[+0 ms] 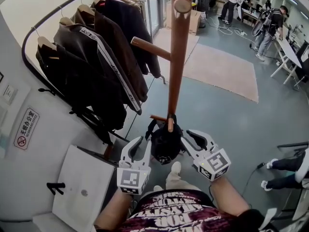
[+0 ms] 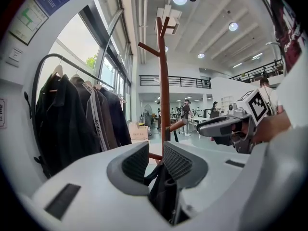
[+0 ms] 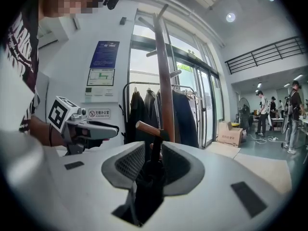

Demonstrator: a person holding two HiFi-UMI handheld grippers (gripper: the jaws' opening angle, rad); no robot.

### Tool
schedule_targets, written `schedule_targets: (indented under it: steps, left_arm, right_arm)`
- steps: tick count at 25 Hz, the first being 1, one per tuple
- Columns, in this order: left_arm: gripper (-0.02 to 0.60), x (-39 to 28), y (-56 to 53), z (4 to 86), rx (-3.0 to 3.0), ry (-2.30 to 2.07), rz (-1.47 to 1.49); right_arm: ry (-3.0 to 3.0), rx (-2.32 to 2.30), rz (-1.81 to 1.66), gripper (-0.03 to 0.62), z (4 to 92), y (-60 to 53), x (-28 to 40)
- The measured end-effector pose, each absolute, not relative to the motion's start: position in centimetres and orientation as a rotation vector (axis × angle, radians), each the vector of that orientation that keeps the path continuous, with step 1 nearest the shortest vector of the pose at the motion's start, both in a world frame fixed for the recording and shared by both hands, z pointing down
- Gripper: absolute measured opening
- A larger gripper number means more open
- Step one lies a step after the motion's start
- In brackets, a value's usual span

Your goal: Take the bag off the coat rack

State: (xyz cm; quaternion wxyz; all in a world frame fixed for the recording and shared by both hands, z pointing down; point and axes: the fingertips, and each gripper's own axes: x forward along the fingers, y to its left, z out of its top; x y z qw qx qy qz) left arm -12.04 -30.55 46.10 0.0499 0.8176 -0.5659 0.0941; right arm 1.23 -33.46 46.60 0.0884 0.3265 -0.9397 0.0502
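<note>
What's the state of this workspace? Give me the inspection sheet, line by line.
Surface: grey floor, beige rug.
Job's things: black bag hangs from a low peg of the wooden coat rack.
Clutter: cardboard box; white panel.
Grippers: left gripper and right gripper each closed on bag fabric.
Cables: white cable on the far floor.
Surroundings: dark jackets on a rail; people near desks.

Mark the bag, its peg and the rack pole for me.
bag (image 1: 165,144), head view, middle of its black body.
peg (image 1: 170,125), head view, its rounded tip.
rack pole (image 1: 177,66), head view, mid-shaft.
</note>
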Motion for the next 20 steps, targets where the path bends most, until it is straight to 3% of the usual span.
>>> schedule_targets:
  steps: [20]
  left_arm:
    - [0.084, -7.4, -37.0, 51.2, 2.505, -1.575, 0.342]
  right_arm:
    - [-2.745, 0.777, 0.234, 0.12, 51.5, -38.5, -1.3]
